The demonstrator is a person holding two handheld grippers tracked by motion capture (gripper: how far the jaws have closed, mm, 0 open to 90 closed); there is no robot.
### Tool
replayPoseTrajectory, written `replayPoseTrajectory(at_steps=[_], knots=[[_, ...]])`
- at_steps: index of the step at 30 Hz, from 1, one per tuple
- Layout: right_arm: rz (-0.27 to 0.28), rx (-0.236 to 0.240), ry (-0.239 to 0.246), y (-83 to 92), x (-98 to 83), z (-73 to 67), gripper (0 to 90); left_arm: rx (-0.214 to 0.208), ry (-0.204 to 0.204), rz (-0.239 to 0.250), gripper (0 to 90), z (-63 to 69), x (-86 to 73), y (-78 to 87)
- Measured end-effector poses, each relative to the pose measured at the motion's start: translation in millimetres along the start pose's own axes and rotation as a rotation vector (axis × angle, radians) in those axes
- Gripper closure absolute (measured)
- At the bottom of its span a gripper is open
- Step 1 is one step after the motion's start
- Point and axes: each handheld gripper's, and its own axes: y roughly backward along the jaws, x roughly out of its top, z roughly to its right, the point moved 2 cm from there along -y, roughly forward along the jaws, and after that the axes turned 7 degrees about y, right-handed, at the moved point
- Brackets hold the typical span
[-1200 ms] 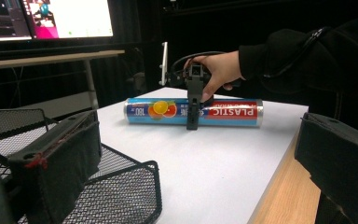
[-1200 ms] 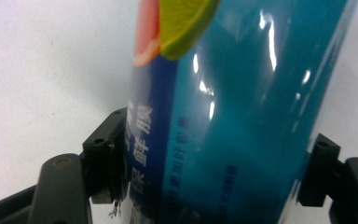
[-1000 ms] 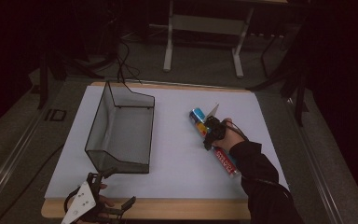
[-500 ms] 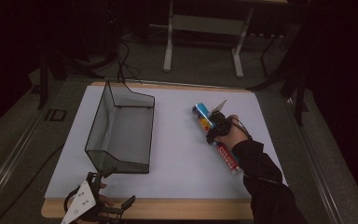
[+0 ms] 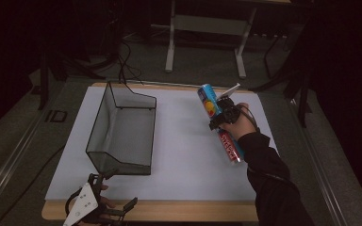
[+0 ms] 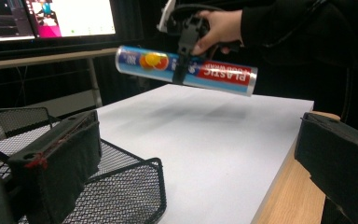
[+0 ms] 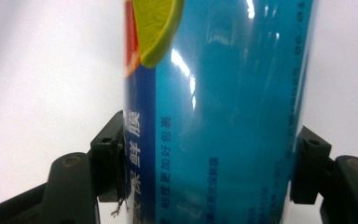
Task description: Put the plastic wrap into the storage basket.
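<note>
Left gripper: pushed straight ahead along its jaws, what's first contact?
Probably the mesh basket beside the left gripper; its wire rim sits just ahead of one jaw. Otherwise bare table. Depth is unclear.

right tool [image 5: 222, 114] | raised plastic wrap roll [image 5: 218, 123] off the table [image 5: 184, 155] | shifted farther away
</note>
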Motion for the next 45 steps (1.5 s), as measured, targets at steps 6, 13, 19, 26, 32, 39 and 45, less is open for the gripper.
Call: replayPoseTrajectory(at_steps=[6,13,19,26,32,39,45], knots=[[0.091,0.032,-0.027,21.0,14.9,-9.9,31.7,0.001,-0.002,0.002,1.1,0.1,0.1,0.3],[0.152,-0.003,-0.039,33.8,35.2,-27.4,31.7,-0.001,-0.001,0.002,1.1,0.1,0.2,0.4],[0.201,0.029,-0.03,45.3,53.4,-48.5,31.7,0.001,-0.002,0.004,1.2,-0.1,0.7,0.8],[0.264,0.085,-0.045,53.9,71.7,-71.2,31.7,0.013,-0.007,0.004,1.1,-0.1,0.6,0.8],[0.314,0.1,-0.05,55.6,82.6,-85.6,31.7,0.018,-0.009,0.003,1.2,0.5,0.4,0.7],[0.397,0.144,-0.085,58.4,93.2,-99.5,31.7,0.018,-0.009,0.002,1.2,0.2,0.3,0.8],[0.437,0.191,-0.109,55.3,102.3,-113.9,31.7,0.023,-0.015,0.001,1.2,0.4,0.6,1.0]])
